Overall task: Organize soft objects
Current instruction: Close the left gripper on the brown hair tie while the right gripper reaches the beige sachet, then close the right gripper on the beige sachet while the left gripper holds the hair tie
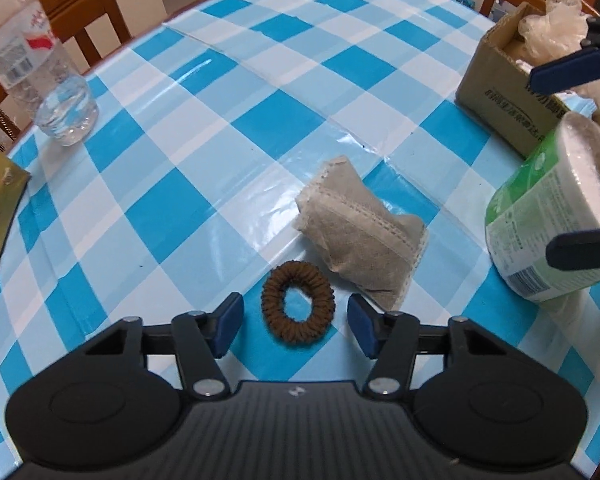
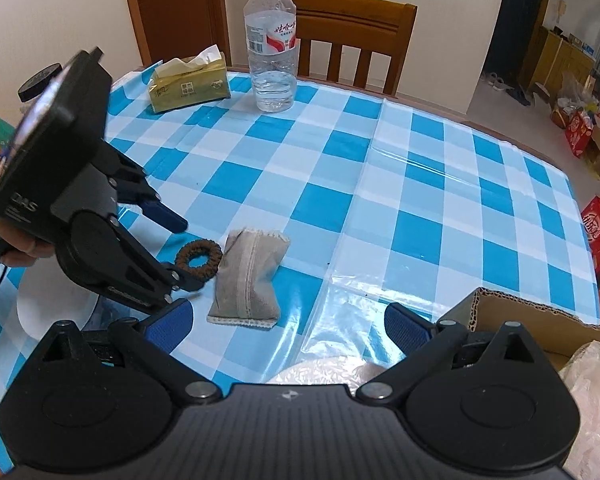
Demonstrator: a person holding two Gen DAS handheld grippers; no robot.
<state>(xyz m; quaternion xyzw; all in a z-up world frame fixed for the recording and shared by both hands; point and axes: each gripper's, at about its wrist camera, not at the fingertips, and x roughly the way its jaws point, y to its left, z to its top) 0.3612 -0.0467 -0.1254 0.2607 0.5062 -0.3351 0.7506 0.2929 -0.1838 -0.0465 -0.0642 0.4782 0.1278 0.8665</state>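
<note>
The left hand-held gripper (image 1: 296, 322) hangs over a brown hair tie (image 1: 298, 305) on the checked table (image 1: 260, 92), fingers spread either side, not touching. The right hand-held gripper (image 2: 287, 326) is spread, empty. Closing squarely across the ring, clear of the grey pouch (image 1: 364, 228) touching it, should lift it cleanly.
</note>
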